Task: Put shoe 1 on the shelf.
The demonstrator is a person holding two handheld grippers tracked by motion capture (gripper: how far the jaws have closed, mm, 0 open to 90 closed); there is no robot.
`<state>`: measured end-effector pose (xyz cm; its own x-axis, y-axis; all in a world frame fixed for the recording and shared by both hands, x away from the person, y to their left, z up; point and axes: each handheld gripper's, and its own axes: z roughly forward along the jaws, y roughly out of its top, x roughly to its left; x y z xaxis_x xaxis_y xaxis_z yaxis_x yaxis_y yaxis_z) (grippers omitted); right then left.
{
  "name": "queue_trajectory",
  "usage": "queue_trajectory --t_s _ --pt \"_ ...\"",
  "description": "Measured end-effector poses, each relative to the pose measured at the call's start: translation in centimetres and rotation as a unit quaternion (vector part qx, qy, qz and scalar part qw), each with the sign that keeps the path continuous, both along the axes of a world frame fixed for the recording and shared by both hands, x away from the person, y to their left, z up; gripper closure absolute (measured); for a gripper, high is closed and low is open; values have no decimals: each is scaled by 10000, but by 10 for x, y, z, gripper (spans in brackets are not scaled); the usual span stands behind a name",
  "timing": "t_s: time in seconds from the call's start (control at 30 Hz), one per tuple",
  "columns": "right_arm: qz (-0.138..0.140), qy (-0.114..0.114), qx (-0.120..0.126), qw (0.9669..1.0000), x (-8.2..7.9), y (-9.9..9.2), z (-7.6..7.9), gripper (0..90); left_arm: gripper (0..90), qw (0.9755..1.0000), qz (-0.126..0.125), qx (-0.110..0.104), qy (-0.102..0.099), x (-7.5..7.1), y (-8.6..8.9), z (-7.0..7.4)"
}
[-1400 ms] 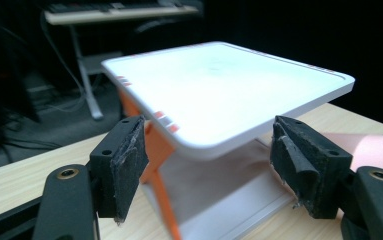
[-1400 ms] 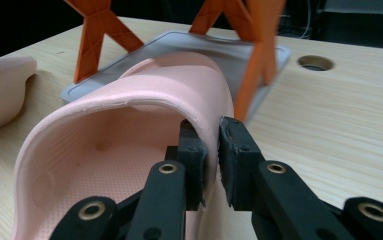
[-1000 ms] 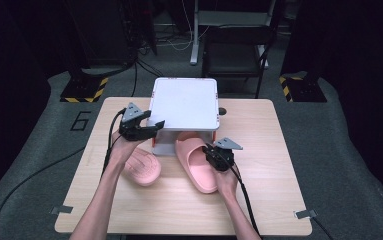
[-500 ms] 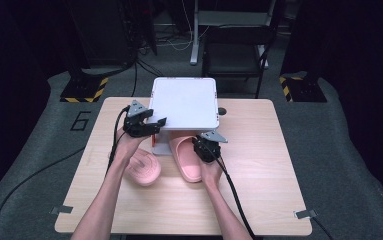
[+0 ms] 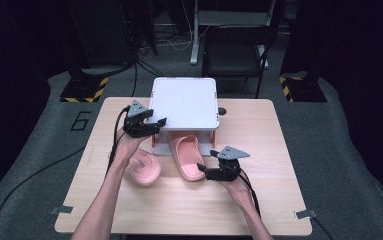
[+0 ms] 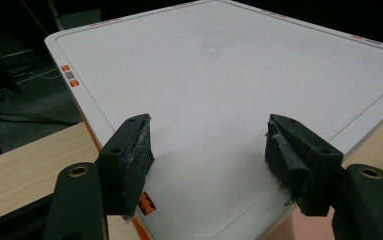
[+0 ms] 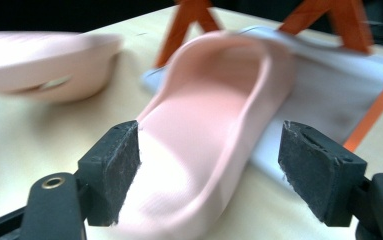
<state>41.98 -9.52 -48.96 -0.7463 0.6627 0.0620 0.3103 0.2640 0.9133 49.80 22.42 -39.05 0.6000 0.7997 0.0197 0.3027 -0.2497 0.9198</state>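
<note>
Right gripper (image 5: 206,173), jaws wide apart and just opened, with the heel of the upright pink slipper (image 5: 188,156) lying between the pads in the right gripper view but not pressed by either; nothing is held. This slipper rests sole-down on the wooden table (image 5: 259,200), its toe tucked under the white rack (image 5: 184,102), between the rack's orange legs (image 7: 189,25) and partly on the rack's grey base sheet (image 7: 329,95). The second pink slipper (image 5: 142,168) lies upside down just to its left, close but apart, near the person's left forearm.

Step in hand, as judged: release of the placed slipper, then pickup of its mate. For a clean release, draw the open jaws straight back along the slipper's length so that neither pad drags the heel out from under the rack; the mate will probably need turning over before it goes beside the first.

Pose: the right hand (image 5: 236,184) lies low over the table, gripper level and pointing left toward the heel. Left gripper (image 5: 155,126), jaws well apart and empty, is held above the near left corner of the rack's top, pointing right across it, with the left forearm (image 5: 111,190) reaching up from the table's near edge
</note>
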Motion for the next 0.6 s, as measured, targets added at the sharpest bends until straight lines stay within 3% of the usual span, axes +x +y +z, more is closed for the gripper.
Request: queue_trajectory --t_s 0.03,0.07,0.1,0.2,0.3,0.33,0.47,0.6 --pt "0 0 0 10000 0 0 0 240 349 10000 0 0 0 0 0 0" --pt "205 170 29 9996 -12 -3 -5 232 349 10000 18 -8 -24 0 -1 0" --pt "256 194 -34 9995 -16 -2 -7 231 349 10000 18 -8 -24 0 -1 0" --pt "304 351 -416 9981 -25 3 -18 255 351 10000 33 0 -16 -1 -1 0" --pt "290 423 -608 9968 -28 9 -25 296 351 10000 31 -7 2 -1 -1 0" --pt "240 380 -855 9953 -27 13 -29 319 351 10000 49 -16 -20 -1 -1 0" --pt "185 383 -790 9960 -20 18 -29 333 350 10000 22 14 26 -1 -1 1" --pt "68 236 -690 9973 -6 25 -25 358 351 10000 19 5 16 -1 0 0"
